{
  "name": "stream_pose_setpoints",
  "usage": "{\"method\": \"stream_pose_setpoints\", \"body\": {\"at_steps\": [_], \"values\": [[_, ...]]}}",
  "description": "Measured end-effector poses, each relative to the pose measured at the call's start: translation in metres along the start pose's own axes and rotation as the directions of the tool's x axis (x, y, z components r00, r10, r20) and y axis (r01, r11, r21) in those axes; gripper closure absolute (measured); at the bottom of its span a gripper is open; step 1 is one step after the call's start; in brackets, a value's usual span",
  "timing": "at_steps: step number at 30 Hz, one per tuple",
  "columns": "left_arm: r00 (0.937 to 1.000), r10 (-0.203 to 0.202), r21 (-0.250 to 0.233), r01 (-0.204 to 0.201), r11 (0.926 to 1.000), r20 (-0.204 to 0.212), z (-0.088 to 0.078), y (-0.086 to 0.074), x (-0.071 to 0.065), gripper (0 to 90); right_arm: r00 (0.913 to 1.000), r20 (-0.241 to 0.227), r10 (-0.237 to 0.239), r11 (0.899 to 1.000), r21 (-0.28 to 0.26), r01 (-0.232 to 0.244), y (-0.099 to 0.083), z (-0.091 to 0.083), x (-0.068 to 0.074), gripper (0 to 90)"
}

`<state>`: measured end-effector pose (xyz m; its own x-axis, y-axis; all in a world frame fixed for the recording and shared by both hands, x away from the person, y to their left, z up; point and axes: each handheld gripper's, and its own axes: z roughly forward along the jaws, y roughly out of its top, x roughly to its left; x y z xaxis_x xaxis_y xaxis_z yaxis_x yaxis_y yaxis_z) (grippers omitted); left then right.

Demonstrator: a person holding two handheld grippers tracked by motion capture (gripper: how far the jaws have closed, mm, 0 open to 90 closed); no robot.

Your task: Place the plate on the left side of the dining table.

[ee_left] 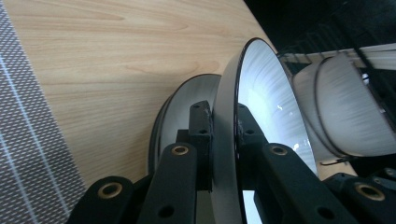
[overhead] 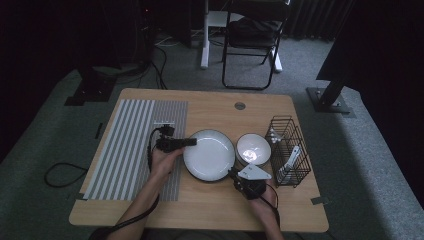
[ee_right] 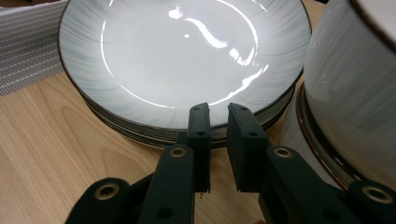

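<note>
A stack of white plates with dark rims (overhead: 210, 155) lies in the middle of the wooden table (overhead: 210, 205). My left gripper (overhead: 192, 142) reaches in from the left and is shut on the top plate's rim. In the left gripper view its jaws (ee_left: 223, 116) clamp that top plate (ee_left: 266, 93), whose edge stands a little apart from the plate beneath (ee_left: 187, 93). My right gripper (overhead: 232, 172) sits at the stack's near right edge. In the right gripper view it (ee_right: 218, 116) has a narrow gap between its jaws and grips nothing, just in front of the plates (ee_right: 187, 51).
Stacked white bowls (overhead: 253, 148) stand right beside the plates, close to my right gripper (ee_right: 350, 84). A black wire rack (overhead: 287, 150) holding a utensil is farther right. A striped grey mat (overhead: 135, 145) covers the table's left part. A folding chair (overhead: 250, 40) stands beyond the table.
</note>
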<state>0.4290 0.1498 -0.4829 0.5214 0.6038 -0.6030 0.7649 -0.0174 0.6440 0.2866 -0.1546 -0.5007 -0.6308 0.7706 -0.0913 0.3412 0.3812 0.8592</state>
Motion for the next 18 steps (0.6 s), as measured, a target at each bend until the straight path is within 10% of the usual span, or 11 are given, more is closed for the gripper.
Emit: {"method": "stream_pose_setpoints", "body": {"at_steps": [18], "values": [[1.0000, 0.004, -0.069, -0.003, 0.9976, 0.004, -0.039, 0.018, 0.003, 82.3, 1.0000, 0.008, -0.003, 1.000, -0.005, 0.003, -0.005, -0.009, -0.003, 76.3]]}}
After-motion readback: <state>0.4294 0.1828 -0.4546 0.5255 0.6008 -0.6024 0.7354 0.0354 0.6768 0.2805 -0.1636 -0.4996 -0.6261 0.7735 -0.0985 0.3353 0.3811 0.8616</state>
